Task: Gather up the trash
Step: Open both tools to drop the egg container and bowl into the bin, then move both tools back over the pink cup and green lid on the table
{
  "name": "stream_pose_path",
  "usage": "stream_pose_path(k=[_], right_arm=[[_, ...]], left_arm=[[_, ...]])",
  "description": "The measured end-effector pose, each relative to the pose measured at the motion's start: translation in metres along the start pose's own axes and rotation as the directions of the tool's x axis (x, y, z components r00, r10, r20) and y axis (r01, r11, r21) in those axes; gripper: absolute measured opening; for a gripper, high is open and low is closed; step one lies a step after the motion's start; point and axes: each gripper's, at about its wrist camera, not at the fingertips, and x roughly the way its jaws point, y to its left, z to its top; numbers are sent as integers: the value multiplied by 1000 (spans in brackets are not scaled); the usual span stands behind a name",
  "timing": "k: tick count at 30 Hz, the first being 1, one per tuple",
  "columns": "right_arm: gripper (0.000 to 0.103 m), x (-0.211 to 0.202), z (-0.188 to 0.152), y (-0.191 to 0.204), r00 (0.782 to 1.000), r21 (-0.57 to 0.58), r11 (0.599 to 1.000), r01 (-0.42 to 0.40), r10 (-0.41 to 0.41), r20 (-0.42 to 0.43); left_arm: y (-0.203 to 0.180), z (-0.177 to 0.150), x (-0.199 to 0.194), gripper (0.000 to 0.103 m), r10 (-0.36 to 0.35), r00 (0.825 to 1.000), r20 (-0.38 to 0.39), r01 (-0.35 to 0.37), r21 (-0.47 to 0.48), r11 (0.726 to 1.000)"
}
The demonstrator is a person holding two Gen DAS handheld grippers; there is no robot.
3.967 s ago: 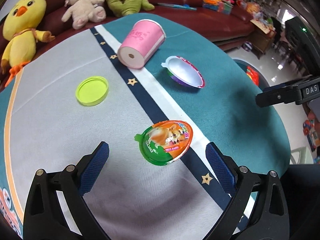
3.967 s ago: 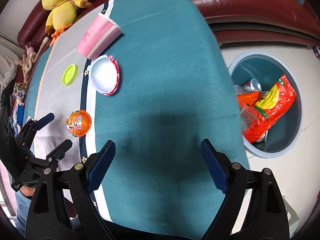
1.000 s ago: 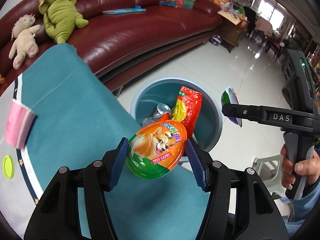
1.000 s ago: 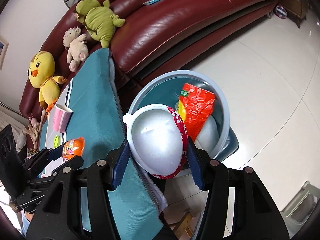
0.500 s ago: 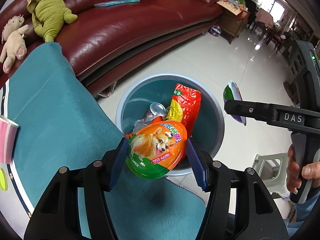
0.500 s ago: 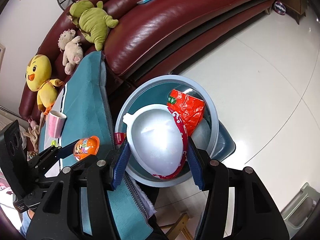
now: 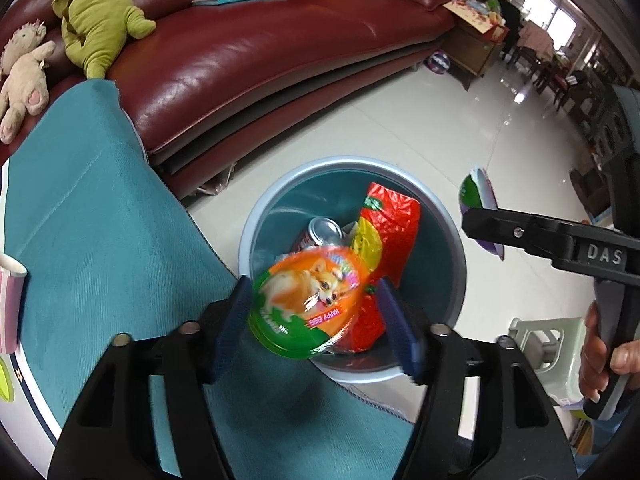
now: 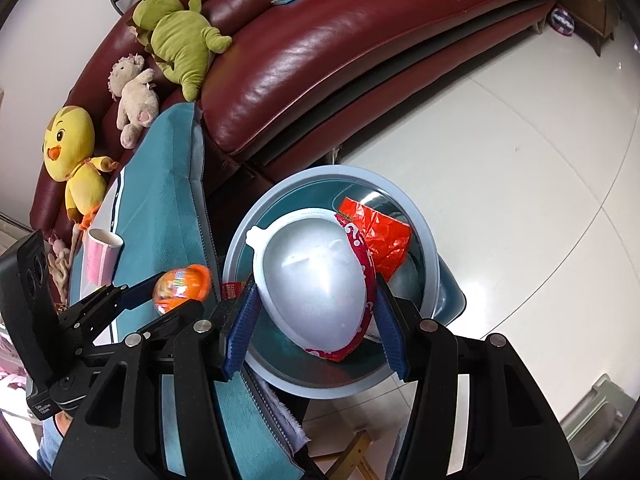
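My left gripper (image 7: 316, 320) has just been opening its jaws above the bin (image 7: 452, 236), and the orange-green egg shell (image 7: 308, 304) lies loose between them, so I keep them wide and level until it falls. My right gripper (image 8: 314, 320) clamps the white shell half (image 8: 316, 280) over the bin.

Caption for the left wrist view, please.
Left gripper, jaws just opened, releases the egg-shaped shell over the bin.
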Motion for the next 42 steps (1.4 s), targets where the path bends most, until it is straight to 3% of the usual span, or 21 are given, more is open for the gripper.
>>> stream_pose_path(k=[1,9,12,21,22,25,42], right_arm=[[53,0,2,2,1000,-2,1000,3,-3,0],[53,5,8,16,1000,-32,999,15,-15,-6],[53,8,7,25,1000,-47,999,17,-18,-14],[53,25,8,49,998,-100,994,51,-55,-40],[54,27,9,51,997,-104,993,54,-59,-43],[74,34,13,55,997,-81,995,56,-61,-53],[78,35,-6,82,984,-103,987,124,-135,-112]], left_arm=[[2,1,1,80,5,1000,4,-5,-5,1000],[24,-8,-9,82,5,1000,11,-4,-51,999],[31,-17,-14,91,13,1000,14,-12,-66,998],[52,-42,-31,92,28,999,27,-25,-102,994],[55,-45,-33,92,31,999,29,-28,-106,994],[62,-52,-37,92,37,999,29,-34,-119,992],[100,-86,-58,92,42,998,50,-31,-205,978]])
